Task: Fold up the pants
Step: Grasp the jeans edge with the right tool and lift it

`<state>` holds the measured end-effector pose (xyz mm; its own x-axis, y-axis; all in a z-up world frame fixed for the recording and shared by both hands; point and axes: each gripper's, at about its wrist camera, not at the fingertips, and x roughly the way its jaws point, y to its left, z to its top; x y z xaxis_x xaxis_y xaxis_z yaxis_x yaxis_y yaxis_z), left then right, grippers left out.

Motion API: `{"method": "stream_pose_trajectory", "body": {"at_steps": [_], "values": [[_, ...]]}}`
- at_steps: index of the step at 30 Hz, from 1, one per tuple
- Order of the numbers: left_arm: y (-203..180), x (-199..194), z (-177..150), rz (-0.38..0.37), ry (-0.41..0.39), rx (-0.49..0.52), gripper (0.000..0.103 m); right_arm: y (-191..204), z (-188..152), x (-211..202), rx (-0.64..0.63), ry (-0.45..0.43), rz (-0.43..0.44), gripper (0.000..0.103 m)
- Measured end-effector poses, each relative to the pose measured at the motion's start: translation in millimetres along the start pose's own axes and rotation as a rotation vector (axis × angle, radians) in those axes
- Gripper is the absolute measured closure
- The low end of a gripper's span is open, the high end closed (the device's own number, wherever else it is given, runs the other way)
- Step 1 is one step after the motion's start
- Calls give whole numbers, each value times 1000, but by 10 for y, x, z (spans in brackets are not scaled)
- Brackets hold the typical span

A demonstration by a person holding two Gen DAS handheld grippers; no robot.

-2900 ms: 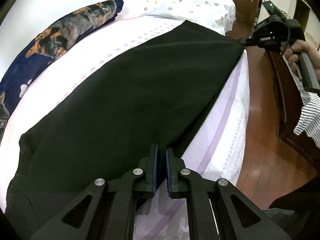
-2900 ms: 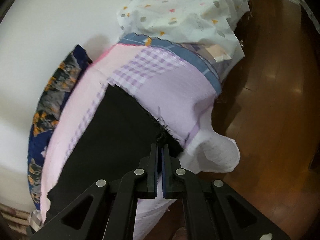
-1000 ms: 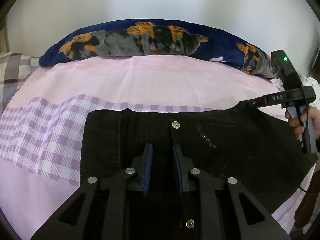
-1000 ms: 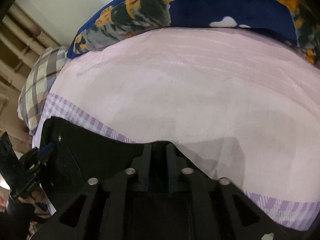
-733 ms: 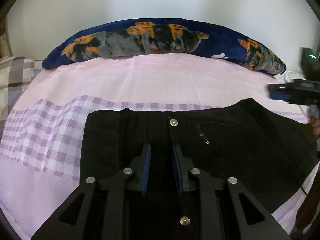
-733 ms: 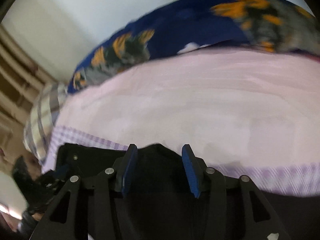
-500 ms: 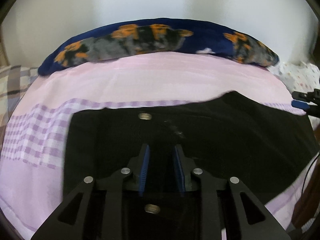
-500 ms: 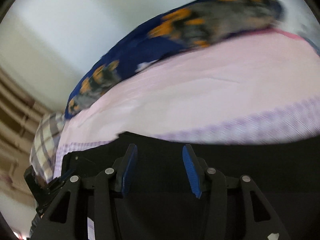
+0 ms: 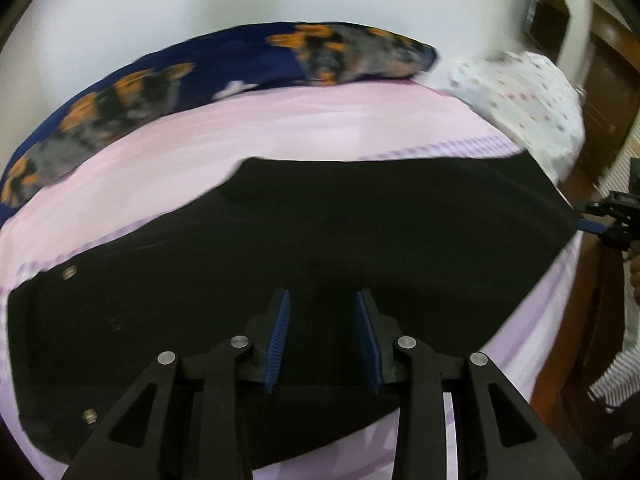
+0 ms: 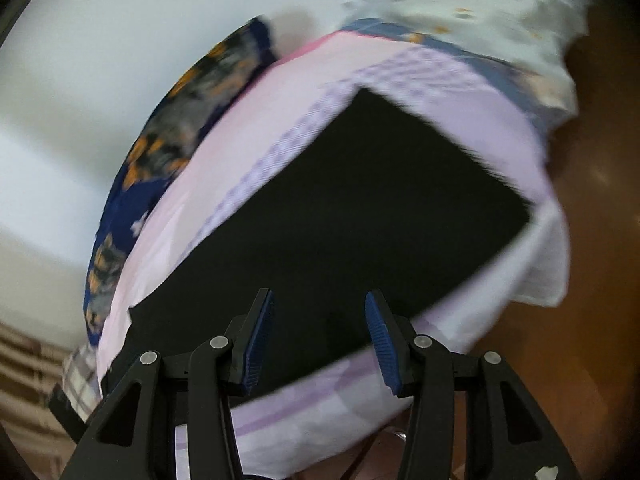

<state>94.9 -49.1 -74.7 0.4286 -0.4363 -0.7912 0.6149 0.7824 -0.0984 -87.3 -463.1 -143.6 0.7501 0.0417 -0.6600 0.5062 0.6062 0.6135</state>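
Left wrist view is smeared by motion, so I can only partly read it: the black pants (image 9: 320,248) lie flat on the pink bed sheet (image 9: 280,128), a broad dark slab with no weave or seam that I can make out, only two small metal rivets near their left edge. My left gripper (image 9: 322,340) hangs over the near part of the cloth with its fingers apart and opening; the ribbed blue pads (image 9: 278,344) face each other and I see only the flat cloth below the gap, nothing pinched. At the far right edge of that view my right gripper (image 9: 592,226) is cut off by the frame, a blue pad tip just at the pants' right corner; I cannot tell whether it touches. Right wrist view is blurrier still: the pants (image 10: 360,220) show as an angular black panel whose far hem looks frayed, and the right gripper's (image 10: 318,336) fingers stand apart above the near edge, clamped on nothing. Along the far side runs a long navy pillow (image 9: 200,76) with orange and grey blotches, its pattern unreadable. A white dotted quilt (image 10: 480,4) bunches at the far right corner, and glossy brown wooden floor (image 10: 592,260) shows beyond the bed.
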Motion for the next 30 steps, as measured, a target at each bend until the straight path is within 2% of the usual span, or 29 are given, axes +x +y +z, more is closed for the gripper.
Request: {"method": "stream_pose_trajectory", "body": {"at_steps": [8,20,21,24,29,30], "values": [[-475,208,49,-71,57,78,67,-448,-45,-3,131,-12,14,58],[-729,307,-118,-145,157,154,67,-797,237,-7,231,-119,21,67],[-727,308,-122,-146,157,150,67,-820,258,1,241,-126,19,71],[-699,332,-127,-159,167,126,67,-834,279,19,243,-122,12,93],[-671,360,-115,-162,167,105,67,-734,314,-77,226,-138,61,95],[-660,365,-110,-164,166,100,67,-650,330,-107,219,-140,97,95]]}}
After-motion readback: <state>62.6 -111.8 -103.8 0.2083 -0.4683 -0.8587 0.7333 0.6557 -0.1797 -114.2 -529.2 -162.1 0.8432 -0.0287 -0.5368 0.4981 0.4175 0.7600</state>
